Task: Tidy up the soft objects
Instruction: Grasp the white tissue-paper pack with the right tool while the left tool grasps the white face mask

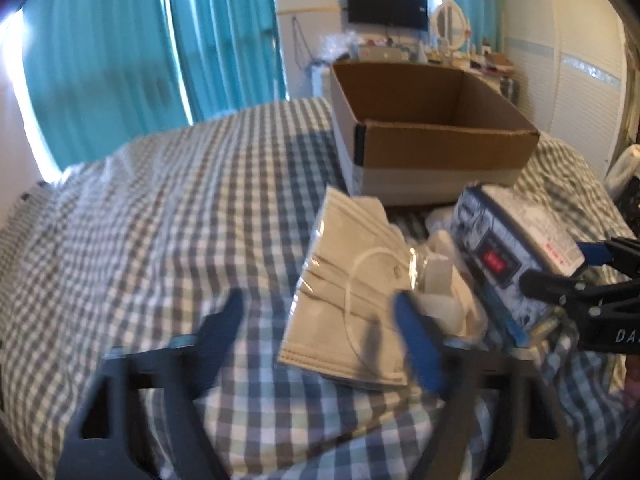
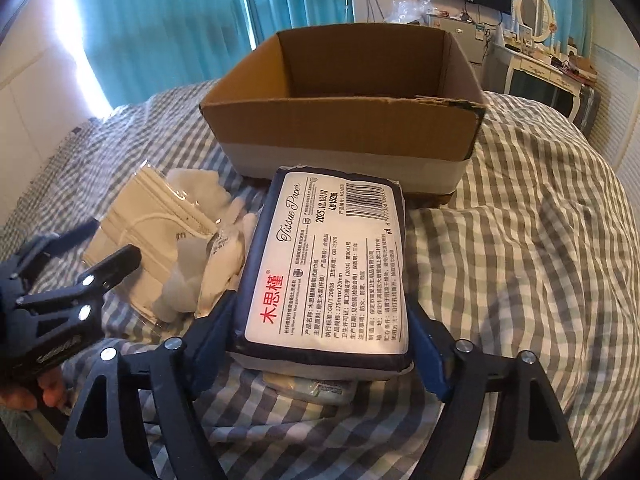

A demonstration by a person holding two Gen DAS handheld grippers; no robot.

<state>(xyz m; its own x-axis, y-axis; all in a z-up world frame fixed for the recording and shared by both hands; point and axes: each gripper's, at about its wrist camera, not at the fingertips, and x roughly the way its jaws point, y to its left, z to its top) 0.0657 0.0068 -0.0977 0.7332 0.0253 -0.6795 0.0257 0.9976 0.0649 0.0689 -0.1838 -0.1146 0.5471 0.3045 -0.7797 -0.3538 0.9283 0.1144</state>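
A navy and white tissue paper pack [image 2: 328, 276] sits between the fingers of my right gripper [image 2: 324, 344], which is shut on it just above the checked bedspread [image 2: 520, 260]. The pack also shows in the left wrist view [image 1: 516, 248], with the right gripper [image 1: 560, 280] at its end. My left gripper [image 1: 320, 336] is open and empty, hovering beside a bagged pack of beige face masks [image 1: 352, 292], its right finger over the pack's edge. White gloves [image 2: 208, 256] lie between masks [image 2: 148, 232] and tissue pack. An open cardboard box [image 2: 348, 100] stands behind them.
A second small wrapped pack [image 2: 312, 388] lies under the tissue pack. Teal curtains [image 1: 120, 60] hang behind the bed. A dresser with mirror [image 2: 536, 40] and a wall screen [image 1: 386, 4] stand beyond the box. A wardrobe [image 1: 580, 80] is at right.
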